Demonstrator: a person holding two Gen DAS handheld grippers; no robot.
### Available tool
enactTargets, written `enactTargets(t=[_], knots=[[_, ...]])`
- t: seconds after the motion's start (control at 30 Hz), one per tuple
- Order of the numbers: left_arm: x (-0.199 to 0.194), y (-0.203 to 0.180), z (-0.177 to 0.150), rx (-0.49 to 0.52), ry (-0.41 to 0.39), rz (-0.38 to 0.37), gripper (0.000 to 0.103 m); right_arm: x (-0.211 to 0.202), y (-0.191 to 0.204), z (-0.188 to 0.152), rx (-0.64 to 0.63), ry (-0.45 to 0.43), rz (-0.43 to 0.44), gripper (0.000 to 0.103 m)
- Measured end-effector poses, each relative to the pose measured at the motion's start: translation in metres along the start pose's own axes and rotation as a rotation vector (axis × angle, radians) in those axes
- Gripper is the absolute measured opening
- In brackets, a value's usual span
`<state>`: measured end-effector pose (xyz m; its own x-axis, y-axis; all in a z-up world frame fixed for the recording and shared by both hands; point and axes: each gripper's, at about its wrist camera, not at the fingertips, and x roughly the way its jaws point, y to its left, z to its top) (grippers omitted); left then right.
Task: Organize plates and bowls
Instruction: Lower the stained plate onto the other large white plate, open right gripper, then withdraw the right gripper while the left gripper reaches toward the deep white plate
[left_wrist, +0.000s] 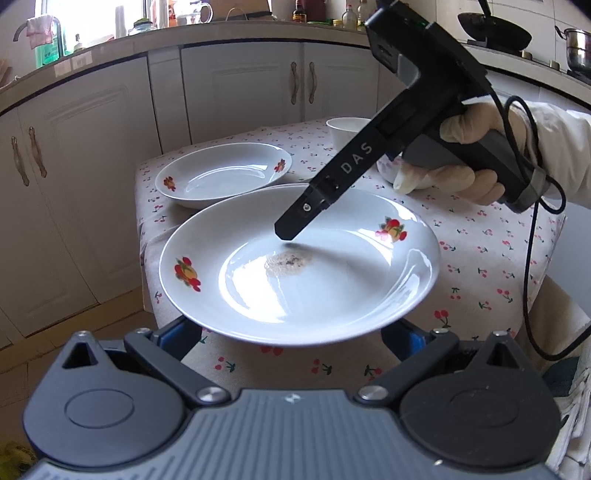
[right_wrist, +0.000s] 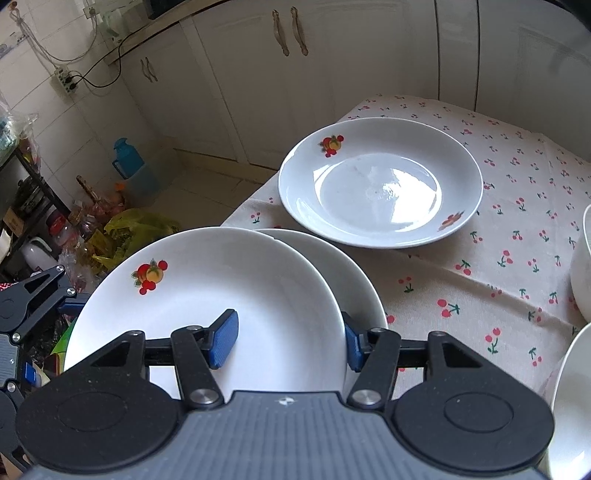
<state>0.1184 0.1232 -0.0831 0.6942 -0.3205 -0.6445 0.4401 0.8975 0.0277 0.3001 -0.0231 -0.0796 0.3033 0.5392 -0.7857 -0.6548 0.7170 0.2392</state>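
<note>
Item: white round ceramic plate with red-and-orange fruit decals (right_wrist: 207, 295), nearest of the set, at the table's corner with part of its rim out past the edge. Brownish smear (left_wrist: 288, 262) on its well. Stacked off-centre on a plain white plate (right_wrist: 354, 280) (only a crescent of that one showing).

Right gripper (right_wrist: 288, 341): black, blue-padded, held in a pale-gloved hand (left_wrist: 461, 158) and pointing steeply down. Jaws part-way open, astride the decal plate's rim, one pad over the inner surface, the other outside the rim. No pad seen pressing on the plate.

Left gripper (left_wrist: 299, 332): linkage spread wide, pads tucked under the near rim of the same plate. Fingertips hidden, so grip or no grip cannot be told.

Second decal plate, white and deep-welled (right_wrist: 380, 184): flat on the cherry-print tablecloth (right_wrist: 480, 288), farther in, apart from the stack.

Small white bowl (left_wrist: 347, 129): upright near the table's far edge. Two more white rims (right_wrist: 583, 277) cut off by the right wrist view's border.

Surroundings: cream kitchen cabinets (left_wrist: 240, 81) behind the table.
</note>
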Motion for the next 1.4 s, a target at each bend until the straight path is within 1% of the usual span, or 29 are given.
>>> enactTargets(t=[0.07, 0.13, 0.37, 0.6, 0.73, 0.87, 0.93, 1.07, 1.2, 1.3, 1.4], knots=[[-0.001, 0.0, 0.0, -0.003, -0.005, 0.002, 0.102, -0.001, 0.0, -0.001, 0.003, 0.0, -0.004, 0.064], [-0.002, -0.001, -0.001, 0.007, -0.008, 0.006, 0.102, -0.004, 0.0, -0.001, 0.005, 0.001, -0.006, 0.067], [-0.003, -0.002, -0.002, 0.007, -0.016, 0.004, 0.102, -0.011, 0.004, -0.003, -0.007, -0.004, -0.043, 0.07], [-0.007, -0.002, -0.003, 0.001, -0.026, 0.005, 0.102, -0.02, 0.006, -0.008, -0.004, -0.012, -0.053, 0.074], [-0.01, -0.002, -0.003, -0.013, -0.034, 0.007, 0.102, -0.024, 0.01, -0.009, -0.015, -0.023, -0.055, 0.083], [-0.011, -0.003, -0.002, -0.02, -0.039, 0.015, 0.102, -0.03, 0.015, -0.015, -0.032, -0.035, -0.073, 0.086], [-0.012, -0.004, -0.002, -0.025, -0.041, 0.02, 0.102, -0.033, 0.017, -0.017, -0.034, -0.039, -0.075, 0.091], [-0.013, -0.007, 0.0, -0.024, -0.052, 0.028, 0.102, -0.041, 0.018, -0.024, -0.043, -0.057, -0.098, 0.095], [-0.017, -0.01, 0.001, -0.029, -0.061, 0.036, 0.102, -0.051, 0.015, -0.032, -0.022, -0.067, -0.086, 0.095], [-0.023, -0.016, 0.005, -0.032, -0.077, 0.047, 0.102, -0.06, 0.016, -0.039, -0.027, -0.088, -0.122, 0.095], [-0.025, -0.023, 0.01, -0.053, -0.078, 0.082, 0.102, -0.072, 0.016, -0.049, -0.022, -0.127, -0.164, 0.095]])
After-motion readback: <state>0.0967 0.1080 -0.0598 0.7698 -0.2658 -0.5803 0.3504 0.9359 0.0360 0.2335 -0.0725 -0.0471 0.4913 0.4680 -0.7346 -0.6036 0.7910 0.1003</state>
